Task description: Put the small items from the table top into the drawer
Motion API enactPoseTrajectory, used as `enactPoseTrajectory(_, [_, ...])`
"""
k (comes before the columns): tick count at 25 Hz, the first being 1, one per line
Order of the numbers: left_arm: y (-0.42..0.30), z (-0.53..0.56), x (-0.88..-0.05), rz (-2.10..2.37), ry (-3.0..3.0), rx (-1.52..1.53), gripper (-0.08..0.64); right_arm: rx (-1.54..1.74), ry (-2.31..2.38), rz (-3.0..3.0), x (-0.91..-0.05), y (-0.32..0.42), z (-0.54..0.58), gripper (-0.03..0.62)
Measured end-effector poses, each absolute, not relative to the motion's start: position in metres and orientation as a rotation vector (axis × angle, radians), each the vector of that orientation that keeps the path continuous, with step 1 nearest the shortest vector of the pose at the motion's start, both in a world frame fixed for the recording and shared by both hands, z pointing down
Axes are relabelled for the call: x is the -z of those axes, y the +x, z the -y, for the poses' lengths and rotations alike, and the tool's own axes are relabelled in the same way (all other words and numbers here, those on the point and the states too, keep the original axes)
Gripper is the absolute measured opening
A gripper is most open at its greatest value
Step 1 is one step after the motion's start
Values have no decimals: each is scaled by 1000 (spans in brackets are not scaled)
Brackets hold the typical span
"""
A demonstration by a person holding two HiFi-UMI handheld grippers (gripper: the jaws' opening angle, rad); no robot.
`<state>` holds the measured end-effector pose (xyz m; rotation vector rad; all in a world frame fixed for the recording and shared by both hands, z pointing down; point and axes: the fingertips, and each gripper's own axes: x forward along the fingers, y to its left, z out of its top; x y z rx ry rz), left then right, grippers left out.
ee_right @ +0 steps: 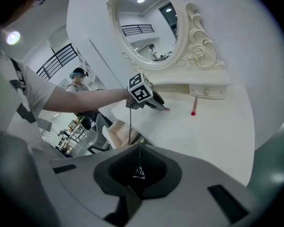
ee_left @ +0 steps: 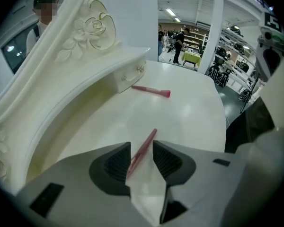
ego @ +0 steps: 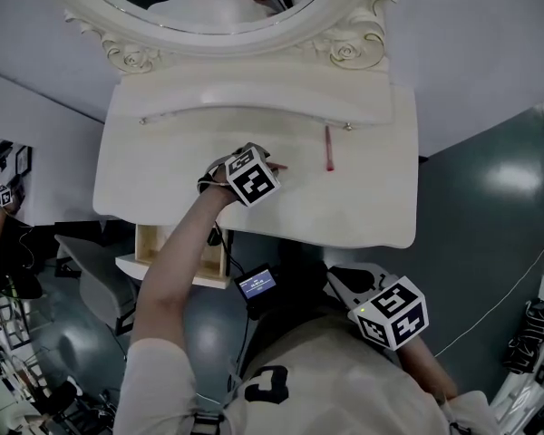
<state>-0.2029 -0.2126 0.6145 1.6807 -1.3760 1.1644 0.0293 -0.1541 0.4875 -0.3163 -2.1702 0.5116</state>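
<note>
A thin pink stick (ee_left: 144, 148) lies on the white dressing table (ego: 344, 211), between the jaws of my left gripper (ee_left: 142, 156). The jaws stand open, wider than the stick, and the pads do not press on it. The head view shows this gripper (ego: 272, 165) over the middle of the table top. A second pink stick (ego: 327, 148) with a redder end lies further back, near the raised shelf (ee_left: 151, 91). The wooden drawer (ego: 177, 243) stands pulled out under the table's front left. My right gripper (ego: 343, 282) is shut and empty, held low in front of the table.
An ornate oval mirror (ego: 208, 7) rises behind the table. A small shelf drawer with a knob (ee_left: 130, 74) sits at the back. A grey chair (ego: 95, 275) stands left of the open drawer. A small lit screen (ego: 257, 284) hangs at the person's waist.
</note>
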Motion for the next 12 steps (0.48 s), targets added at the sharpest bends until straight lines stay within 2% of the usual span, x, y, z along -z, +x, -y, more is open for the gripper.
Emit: enactPoseTrajectory(12, [-215, 213, -628, 1344, 1650, -1070, 189, -508, -294, 2170, -487, 31, 155, 28])
